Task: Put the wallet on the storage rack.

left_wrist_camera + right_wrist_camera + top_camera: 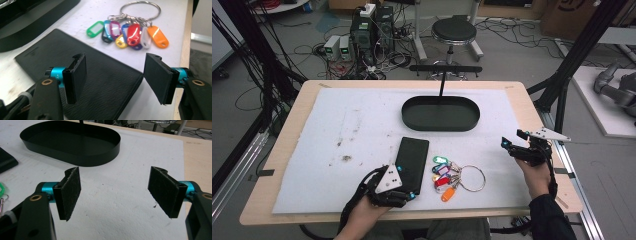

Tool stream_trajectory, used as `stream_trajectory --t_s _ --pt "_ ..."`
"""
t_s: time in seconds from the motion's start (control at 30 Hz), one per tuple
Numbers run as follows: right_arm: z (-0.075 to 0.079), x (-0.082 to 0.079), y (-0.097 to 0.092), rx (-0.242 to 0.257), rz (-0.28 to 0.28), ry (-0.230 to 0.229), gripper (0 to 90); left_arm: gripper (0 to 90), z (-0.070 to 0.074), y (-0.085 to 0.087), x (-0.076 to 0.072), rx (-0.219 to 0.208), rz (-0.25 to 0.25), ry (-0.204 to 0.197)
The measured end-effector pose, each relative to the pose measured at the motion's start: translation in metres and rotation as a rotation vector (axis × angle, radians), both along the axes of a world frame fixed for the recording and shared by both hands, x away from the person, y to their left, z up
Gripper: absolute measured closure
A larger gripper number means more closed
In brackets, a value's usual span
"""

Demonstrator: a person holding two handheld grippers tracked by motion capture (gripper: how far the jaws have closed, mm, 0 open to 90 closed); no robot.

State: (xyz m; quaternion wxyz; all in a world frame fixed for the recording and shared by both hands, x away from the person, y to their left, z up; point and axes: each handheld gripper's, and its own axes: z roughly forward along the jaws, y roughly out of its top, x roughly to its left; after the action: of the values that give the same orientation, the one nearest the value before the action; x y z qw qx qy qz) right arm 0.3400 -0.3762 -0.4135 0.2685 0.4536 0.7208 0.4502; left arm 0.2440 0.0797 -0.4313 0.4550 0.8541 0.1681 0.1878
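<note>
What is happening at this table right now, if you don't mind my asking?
A person at the table holds a claw in each hand. The left claw is open over the near end of a black wallet lying flat on the white mat, not gripping it. A bunch of coloured key tags lies beside the wallet. The right claw is open over bare mat, apart from everything. The black oval tray behind holds nothing.

Lab, floor cables [377,60], power units [372,27], stool [454,31]
</note>
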Motion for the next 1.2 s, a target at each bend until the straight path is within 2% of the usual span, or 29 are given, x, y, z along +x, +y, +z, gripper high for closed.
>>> stream_trajectory --t_s 0.07,0.23,0.3,0.47,0.5,0.6,0.7,0.83,0.93,1.07,1.2 --pt "0.0 0.0 0.0 0.002 0.002 0.004 26.7 35.1 -0.003 -0.007 -0.002 0.037 -0.004 -0.025" --pt "-0.001 0.0 0.0 0.003 0.006 0.008 26.7 35.0 -0.009 -0.019 -0.003 0.085 0.005 -0.053" --pt "-0.001 0.0 -0.001 0.004 0.003 0.005 26.7 35.0 -0.012 -0.022 -0.004 0.099 -0.005 -0.047" --pt "-0.001 0.001 -0.003 0.013 0.003 0.01 26.7 35.1 -0.017 -0.029 -0.006 0.164 -0.006 -0.066" --pt "-0.001 0.001 -0.003 0.013 0.001 0.008 26.7 35.5 -0.019 -0.03 -0.005 0.181 -0.005 -0.07" --pt "-0.001 0.001 -0.002 0.011 0.002 0.006 26.7 40.7 -0.021 -0.029 -0.006 0.196 -0.005 -0.105" --pt "-0.001 0.0 -0.002 0.013 0.001 0.008 26.7 43.5 -0.02 -0.029 -0.007 0.198 -0.015 -0.108" --pt "-0.001 0.0 -0.002 0.01 0.003 0.004 26.7 62.2 -0.017 -0.03 -0.011 0.201 -0.054 -0.132" --pt "-0.001 0.0 -0.001 0.009 0.002 0.003 26.7 66.4 -0.014 -0.027 -0.01 0.183 -0.064 -0.117" --pt "-0.001 0.0 -0.001 0.009 0.002 0.001 26.7 71.8 -0.007 -0.022 -0.011 0.14 -0.065 -0.125" --pt "0.0 -0.001 -0.001 0.012 0.004 -0.014 26.8 74.5 0.005 -0.011 -0.01 0.07 -0.049 -0.123"
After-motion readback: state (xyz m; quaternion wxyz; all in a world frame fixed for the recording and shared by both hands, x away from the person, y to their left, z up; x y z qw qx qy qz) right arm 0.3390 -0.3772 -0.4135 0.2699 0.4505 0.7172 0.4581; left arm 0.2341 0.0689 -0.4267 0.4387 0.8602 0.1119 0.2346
